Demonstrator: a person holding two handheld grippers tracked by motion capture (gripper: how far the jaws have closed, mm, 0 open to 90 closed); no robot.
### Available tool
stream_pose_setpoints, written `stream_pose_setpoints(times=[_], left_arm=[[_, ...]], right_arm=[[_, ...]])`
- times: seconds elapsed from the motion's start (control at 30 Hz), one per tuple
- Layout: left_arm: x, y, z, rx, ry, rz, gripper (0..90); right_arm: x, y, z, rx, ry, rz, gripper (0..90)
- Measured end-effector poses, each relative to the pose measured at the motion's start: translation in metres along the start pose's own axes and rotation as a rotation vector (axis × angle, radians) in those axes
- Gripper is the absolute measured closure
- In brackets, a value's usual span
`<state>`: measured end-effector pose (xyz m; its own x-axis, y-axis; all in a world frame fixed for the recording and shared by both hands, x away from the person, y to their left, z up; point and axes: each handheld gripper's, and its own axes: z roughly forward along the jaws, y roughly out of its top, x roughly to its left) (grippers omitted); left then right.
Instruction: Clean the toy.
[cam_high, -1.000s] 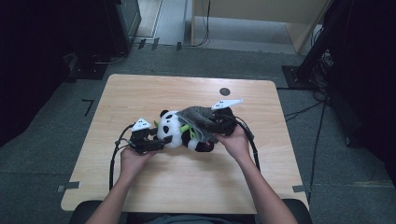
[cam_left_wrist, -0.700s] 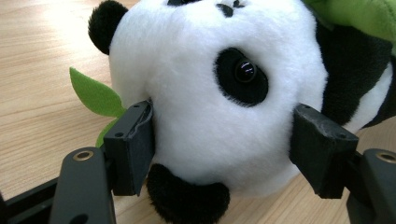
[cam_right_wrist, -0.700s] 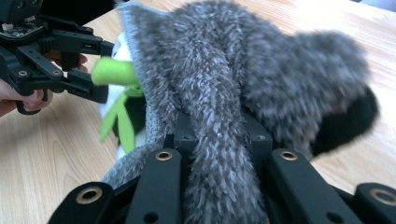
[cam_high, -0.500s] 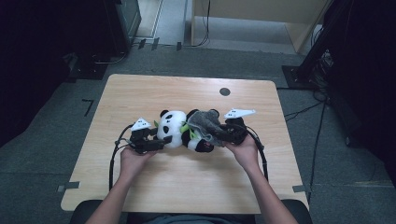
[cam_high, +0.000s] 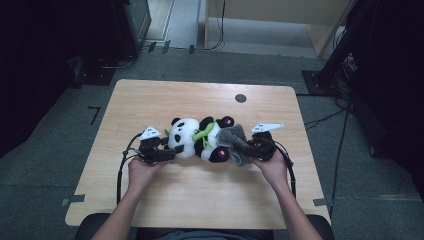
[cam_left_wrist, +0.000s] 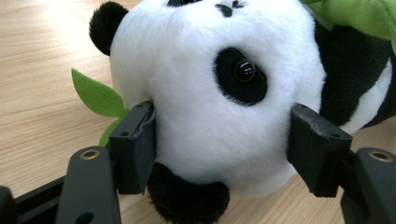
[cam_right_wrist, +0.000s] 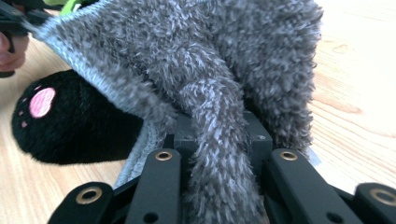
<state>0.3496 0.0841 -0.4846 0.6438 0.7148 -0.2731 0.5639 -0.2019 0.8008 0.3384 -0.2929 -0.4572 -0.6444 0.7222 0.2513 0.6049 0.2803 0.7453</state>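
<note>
1. Your left gripper (cam_left_wrist: 219, 140) stands partly open around the panda plush's (cam_high: 197, 139) white head, one pad at each cheek and pressing into the fur; its jaws have just been closing a little.
2. Your right gripper (cam_right_wrist: 217, 135) is pinched nearly closed on a fold of the grey fuzzy sock (cam_right_wrist: 219, 70), which drapes over the panda's lower body beside a black foot with a pink paw pad.
3. The panda lies on its side in the middle of the tabletop (cam_high: 150, 100), head to the left, with the sock at its right end.
4. Compared with a second ago, your right hand (cam_high: 270, 167) has moved right and nearer, drawing the sock off the panda's back toward its feet; your left hand (cam_high: 142, 170) has stayed put.
</note>
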Motion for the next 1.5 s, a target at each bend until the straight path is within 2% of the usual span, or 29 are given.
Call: stream_pose_setpoints(times=[0.13,0.3,0.4,0.57,0.67,0.97,1.17,1.27,1.33,1.4,1.47,1.5], left_arm=[[0.0,0.0,0.0,-0.005,-0.001,-0.006,33.1],[0.0,0.0,-0.001,-0.005,0.001,-0.006,33.5],[-0.001,0.001,-0.001,-0.005,0.005,-0.002,33.5],[-0.001,0.0,0.0,-0.008,0.006,-0.001,33.5],[-0.001,0.0,0.0,-0.008,0.005,0.002,33.5],[-0.001,0.0,0.0,-0.013,0.009,0.004,33.6],[-0.001,0.0,0.0,-0.019,0.013,0.008,33.8],[-0.001,0.0,0.0,-0.019,0.016,0.012,34.0],[-0.001,0.0,0.0,-0.018,0.018,0.015,34.2],[-0.001,0.0,0.0,-0.019,0.02,0.015,34.3],[-0.001,0.0,0.0,-0.022,0.024,0.012,34.5],[-0.001,0.0,0.0,-0.023,0.025,0.01,34.7]], right_arm=[[0.003,0.004,-0.008,-0.02,-0.006,-0.003,75.0],[0.015,0.021,-0.019,-0.064,-0.001,-0.03,75.1],[0.026,0.037,-0.023,-0.094,0.016,-0.073,75.2],[0.042,0.064,-0.017,-0.108,0.025,-0.109,75.2],[0.051,0.08,-0.009,-0.115,0.046,-0.14,75.2],[0.079,0.116,0.035,-0.042,0.078,-0.193,74.4],[0.088,0.121,0.066,0.034,0.066,-0.213,74.1],[0.09,0.12,0.076,0.054,0.07,-0.221,72.6],[0.092,0.121,0.082,0.066,0.082,-0.229,65.4],[0.093,0.122,0.088,0.06,0.062,-0.253,53.4],[0.094,0.123,0.095,0.09,0.04,-0.256,54.7],[0.095,0.124,0.098,0.094,0.032,-0.257,58.7]])
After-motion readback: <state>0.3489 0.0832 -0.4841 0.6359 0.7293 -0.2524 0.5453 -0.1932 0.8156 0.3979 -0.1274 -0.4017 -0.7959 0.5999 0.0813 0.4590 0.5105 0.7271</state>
